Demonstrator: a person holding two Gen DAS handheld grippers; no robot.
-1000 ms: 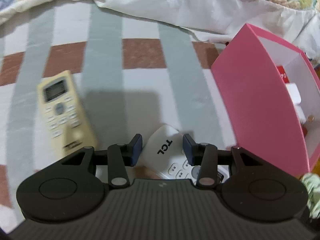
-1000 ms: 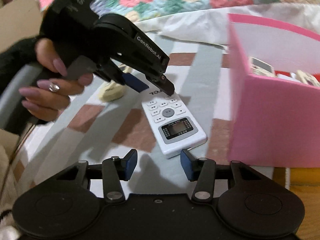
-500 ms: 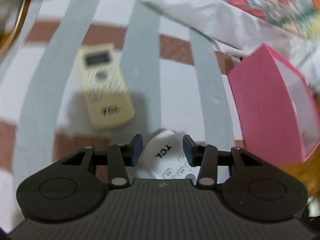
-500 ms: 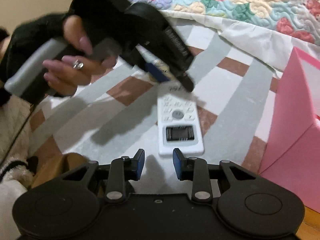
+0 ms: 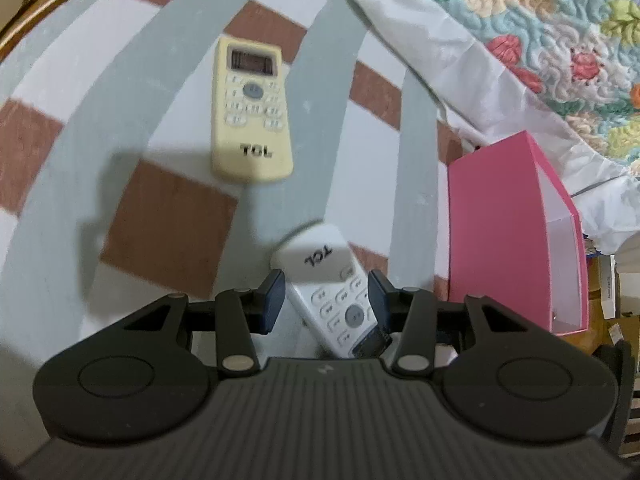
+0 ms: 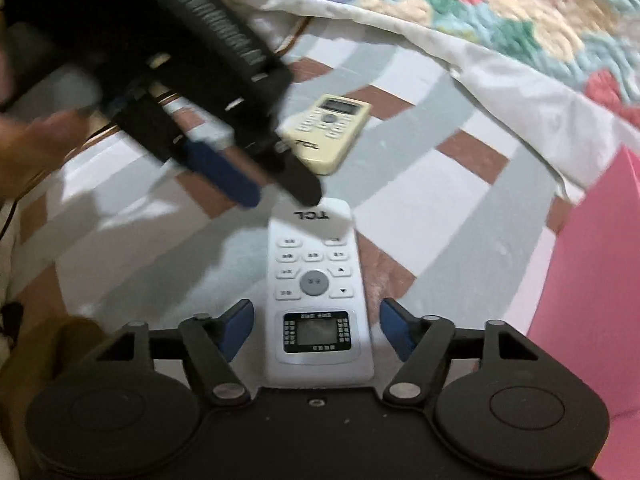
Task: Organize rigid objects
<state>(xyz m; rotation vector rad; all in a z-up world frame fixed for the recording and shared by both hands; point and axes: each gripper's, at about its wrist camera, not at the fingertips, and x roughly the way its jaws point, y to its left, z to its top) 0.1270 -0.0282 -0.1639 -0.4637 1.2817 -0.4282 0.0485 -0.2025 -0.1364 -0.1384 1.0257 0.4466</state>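
A white TCL remote (image 6: 318,280) lies on the striped bed cover, screen end toward my right gripper (image 6: 318,328). That gripper's jaws are opening, and the screen end sits between the blue pads with a gap on each side. My left gripper (image 6: 280,199), blurred, hangs over the remote's TCL end with one fingertip close to it. In the left wrist view the white remote (image 5: 320,276) shows between the fingers of the left gripper (image 5: 326,300), which is open and not pressing on it. A yellowed TCL remote (image 5: 250,112) lies further off, alone.
A pink box (image 5: 516,232) with a white inside stands open to the right of the remotes and fills the right edge as the pink box (image 6: 592,280). A floral quilt (image 6: 500,12) over a white sheet bounds the far side. A hand (image 6: 24,152) holds the left gripper.
Both views rolled. The right gripper moved up to the white remote's screen end; its jaws narrowed, then widened around it. The left gripper shifted, staying over the TCL end.
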